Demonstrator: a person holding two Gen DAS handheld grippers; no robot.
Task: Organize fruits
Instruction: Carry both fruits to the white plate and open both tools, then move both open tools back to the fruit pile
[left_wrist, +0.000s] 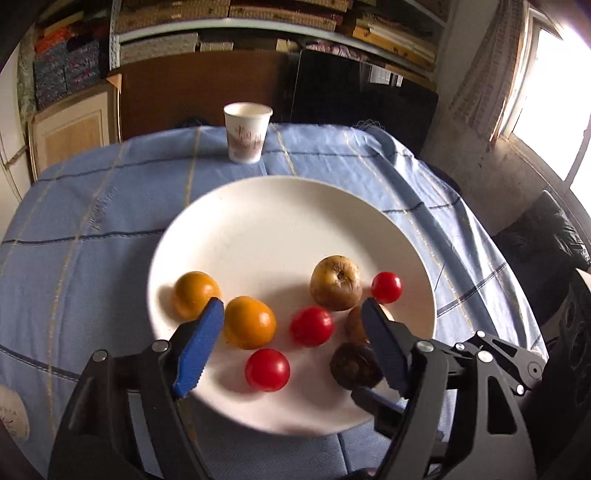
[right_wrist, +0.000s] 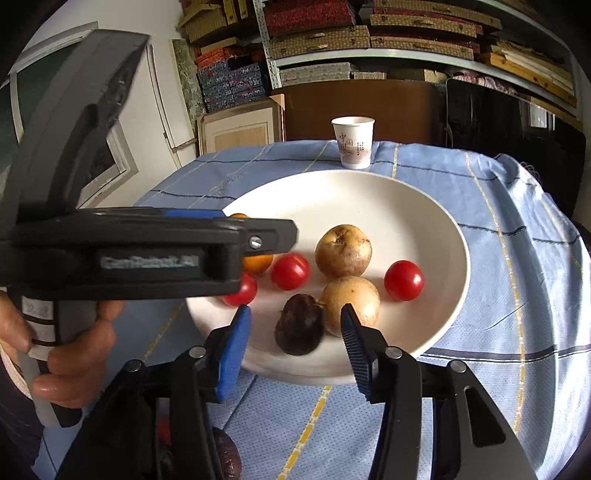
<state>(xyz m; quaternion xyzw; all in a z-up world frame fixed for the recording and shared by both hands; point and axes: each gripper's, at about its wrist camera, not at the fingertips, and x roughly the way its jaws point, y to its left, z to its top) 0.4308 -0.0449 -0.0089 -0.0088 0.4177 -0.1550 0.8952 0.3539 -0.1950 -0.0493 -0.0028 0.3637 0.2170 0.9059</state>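
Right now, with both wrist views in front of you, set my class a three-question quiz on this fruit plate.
1. How many red tomatoes lie on the white plate?
2. True or false: the paper cup stands on the plate.
3. Which lies nearest the right hand-held gripper: A) dark fruit, B) orange fruit, C) cup?

Key: 1. Three, for example this one. 2. False; it stands on the blue cloth beyond the plate. 3. A.
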